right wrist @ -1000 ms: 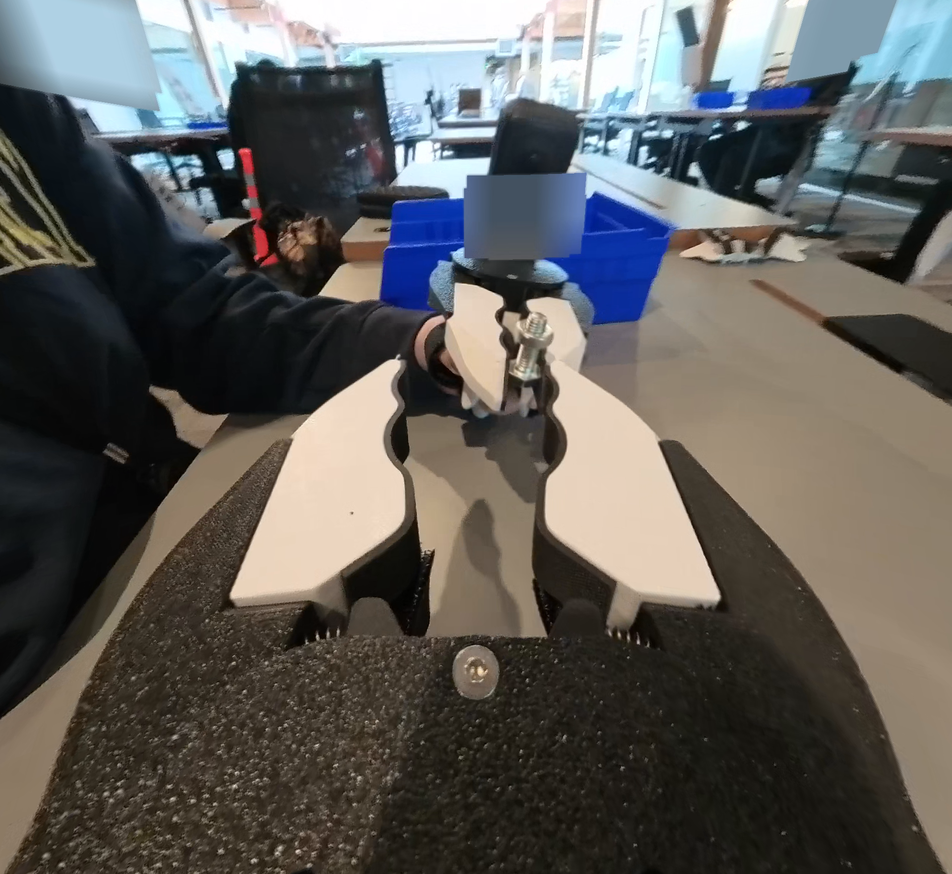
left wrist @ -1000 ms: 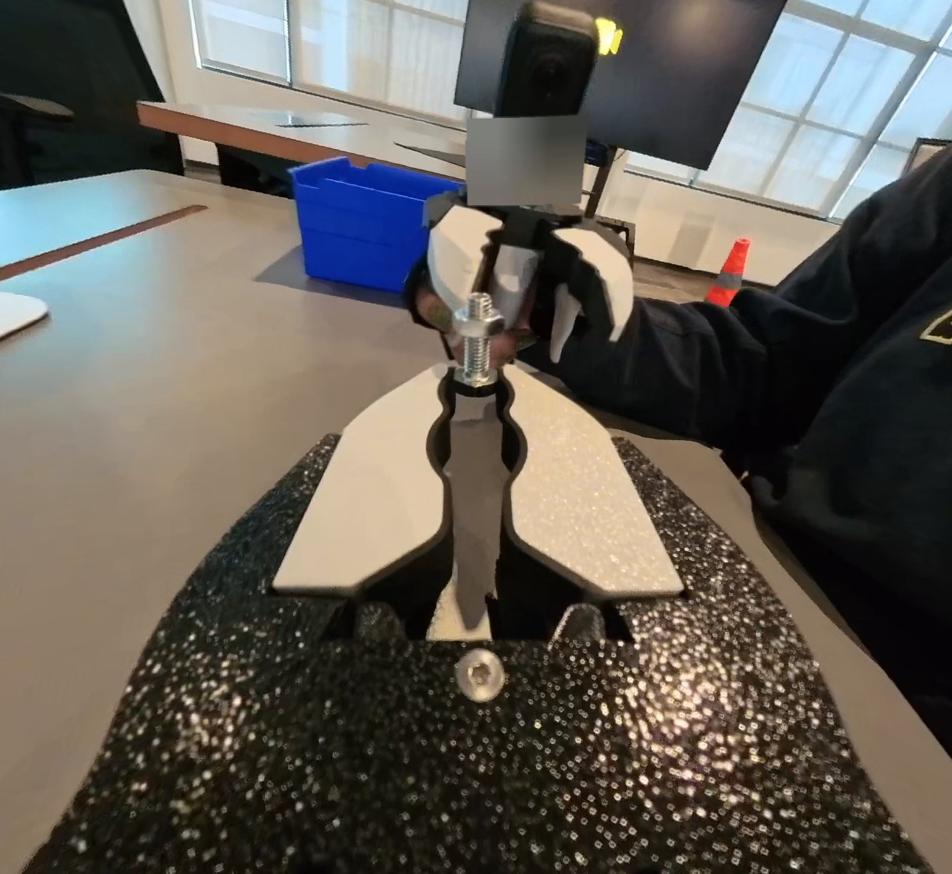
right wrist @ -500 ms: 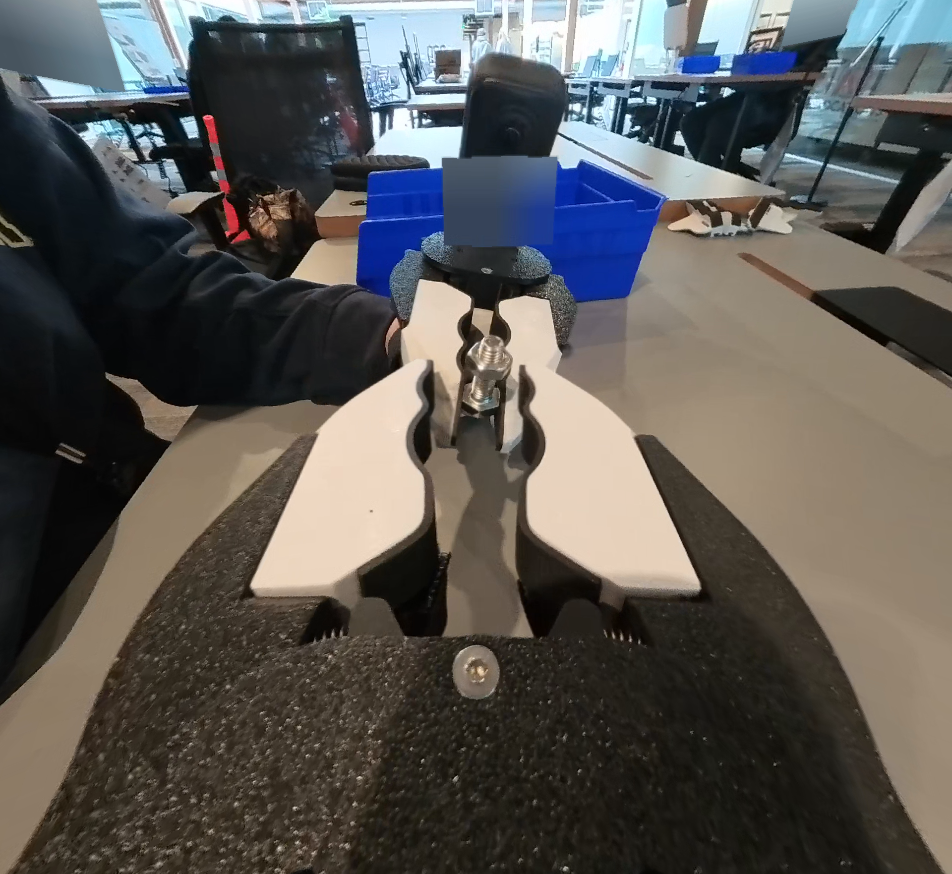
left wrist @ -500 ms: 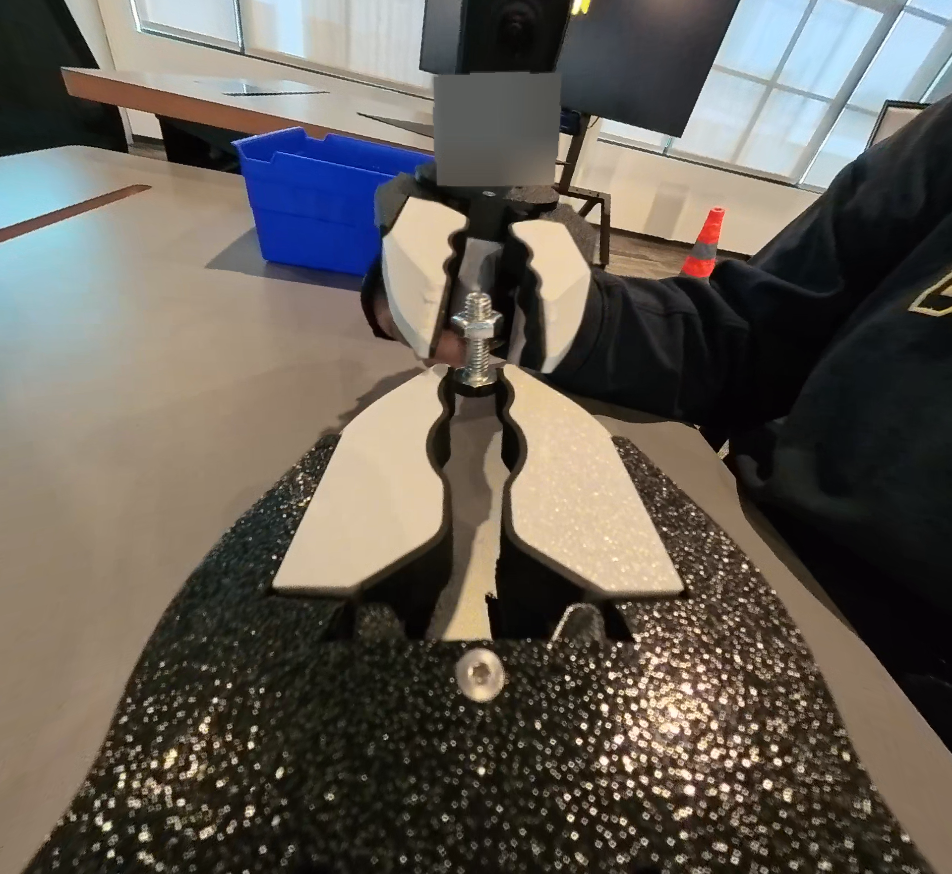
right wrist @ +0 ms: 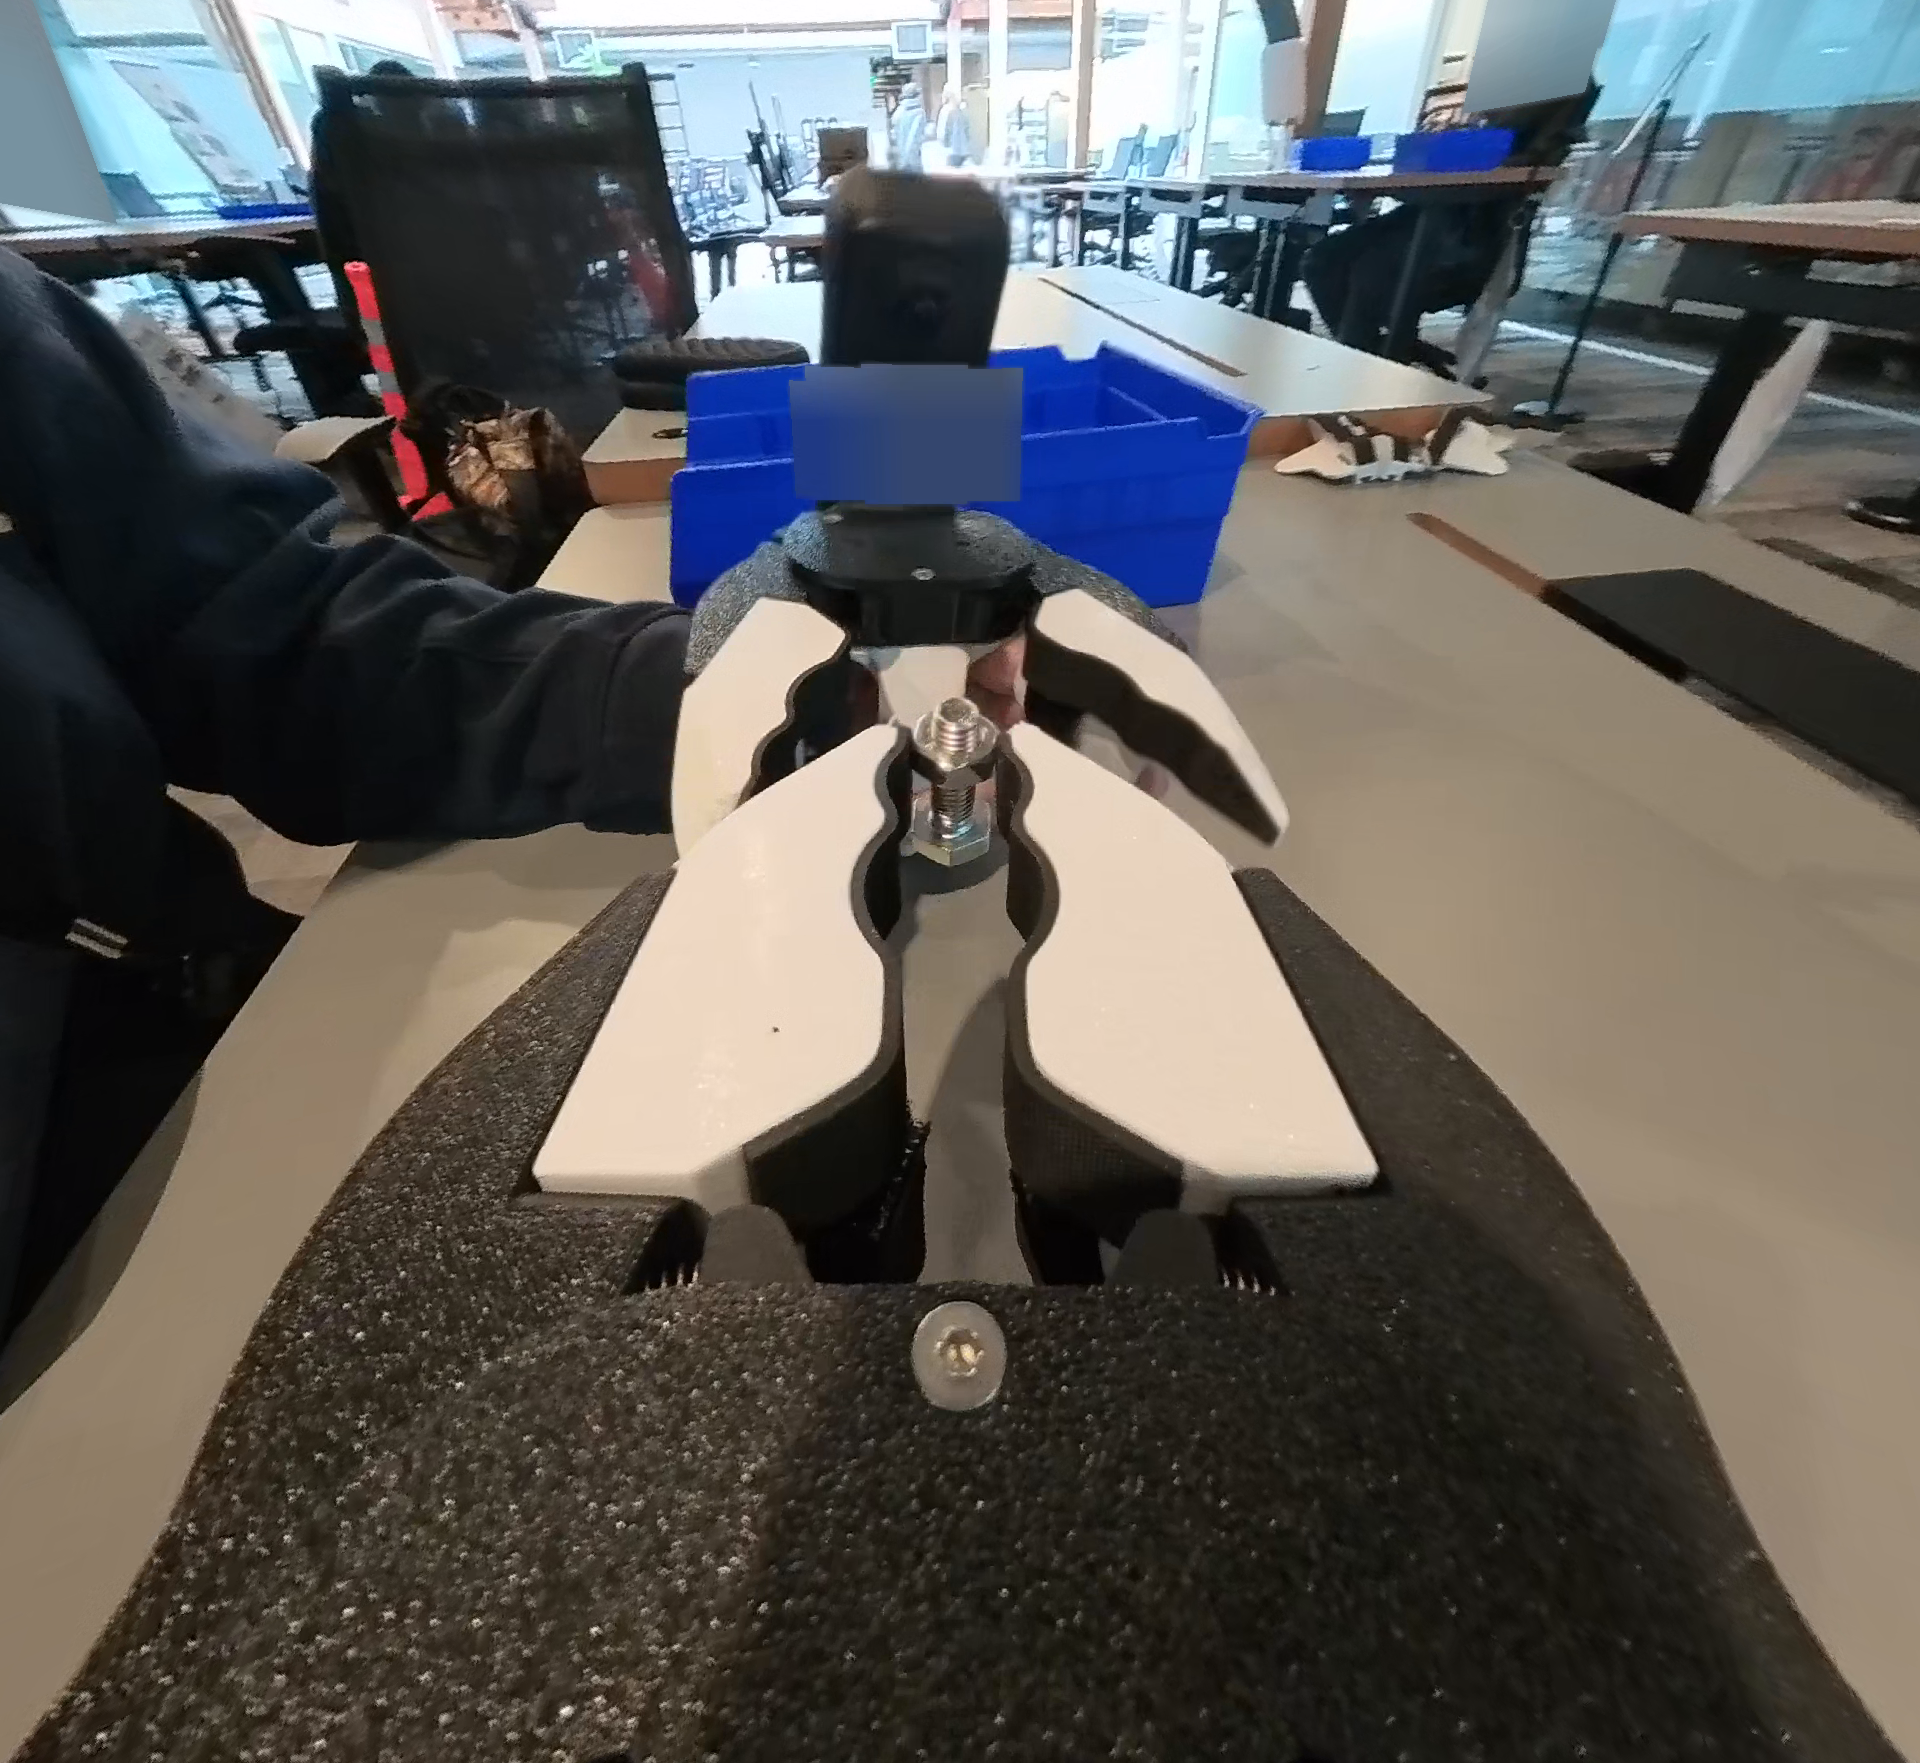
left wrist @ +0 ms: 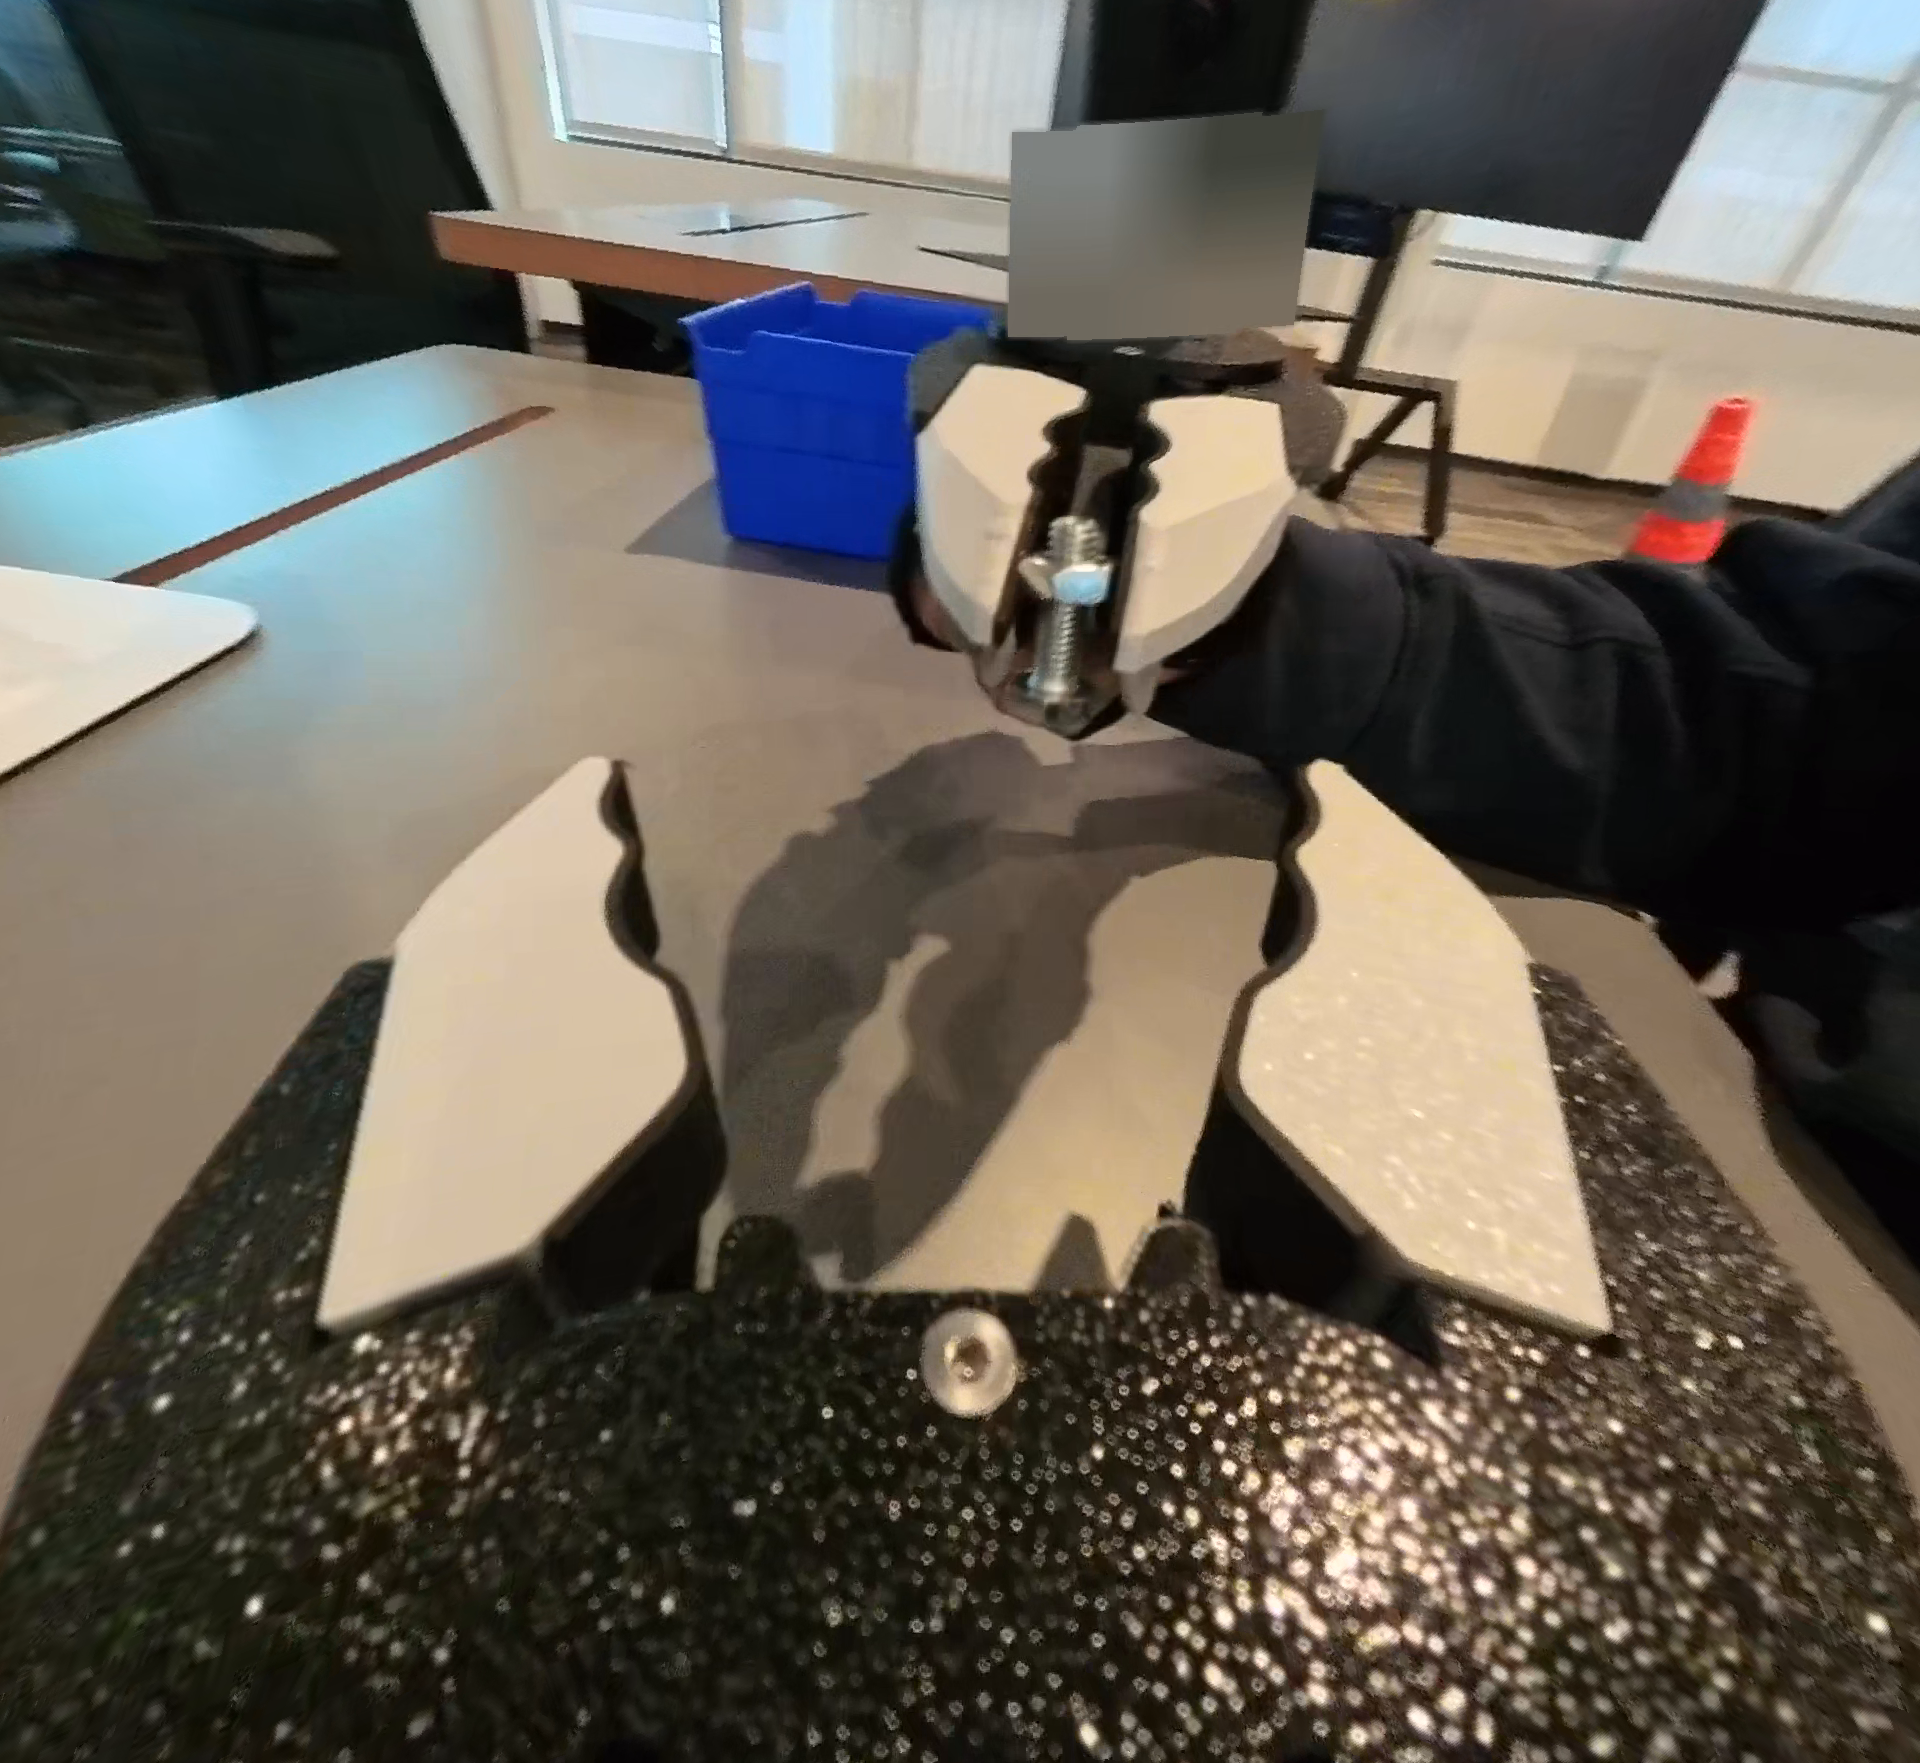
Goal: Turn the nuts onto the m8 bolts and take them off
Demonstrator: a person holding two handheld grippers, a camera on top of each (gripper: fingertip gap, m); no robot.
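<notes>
A silver bolt (right wrist: 948, 804) stands upright with a nut (right wrist: 948, 745) near its top and its hex head at the bottom. My right gripper (right wrist: 948, 749) is shut on it at the nut and holds it just above the grey table (right wrist: 1507, 882). In the left wrist view the right gripper (left wrist: 1060, 705) faces me with the bolt (left wrist: 1055, 643) between its fingers. My left gripper (left wrist: 956, 773) is wide open and empty, a short way back from the bolt. Its white fingers (right wrist: 1153, 705) show spread behind the bolt in the right wrist view.
A blue bin (left wrist: 821, 435) stands on the table behind the grippers; it also shows in the right wrist view (right wrist: 1132, 466). A dark sleeve (left wrist: 1558, 705) reaches in from the right. A white pad (left wrist: 94, 653) lies at the left, a black mat (right wrist: 1745, 664) at the right. The grippers are tip to tip, or close to it.
My left gripper has let go of the bolt, opened wide and drawn back. My right gripper has closed on the bolt at the nut and now holds it alone.
</notes>
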